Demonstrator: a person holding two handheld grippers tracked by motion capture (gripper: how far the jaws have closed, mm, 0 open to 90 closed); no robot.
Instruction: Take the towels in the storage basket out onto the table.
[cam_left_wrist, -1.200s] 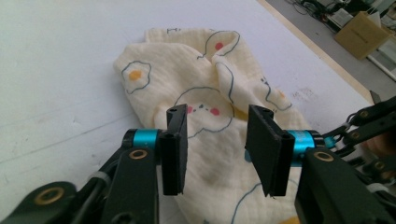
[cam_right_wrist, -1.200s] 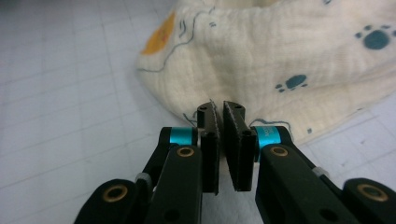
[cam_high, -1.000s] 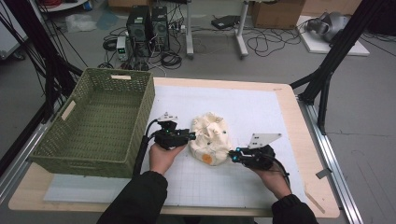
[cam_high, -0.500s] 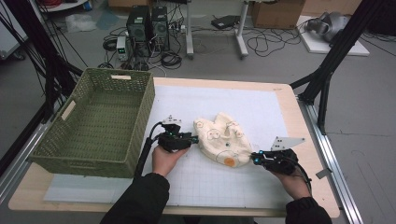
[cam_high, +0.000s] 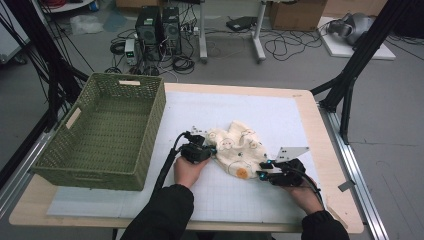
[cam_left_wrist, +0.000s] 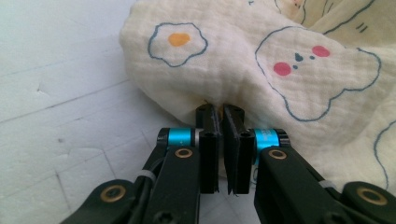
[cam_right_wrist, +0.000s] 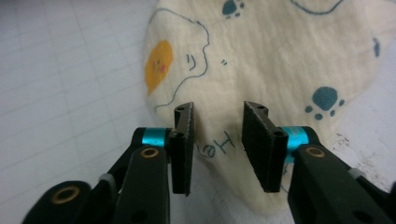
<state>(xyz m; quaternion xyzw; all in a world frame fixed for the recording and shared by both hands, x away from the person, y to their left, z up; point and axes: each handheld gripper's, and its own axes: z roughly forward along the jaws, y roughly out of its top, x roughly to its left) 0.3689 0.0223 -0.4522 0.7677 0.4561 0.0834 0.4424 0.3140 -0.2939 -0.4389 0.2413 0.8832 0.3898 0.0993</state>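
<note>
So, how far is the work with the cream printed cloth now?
Done: nothing obvious; the cream printed cloth lies crumpled on the white mat. In hand: left gripper pinches its edge; right gripper, jaws just opening, releases it. Left: the woven green basket holds nothing.

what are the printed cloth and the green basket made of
The cloth looks like soft cotton gauze with a matt cream finish: a fine crinkled weave shows under the printed eggs and bears. The basket looks like woven wicker or plastic strands in dull olive green, its walls a regular open lattice; which of the two I cannot tell.
</note>
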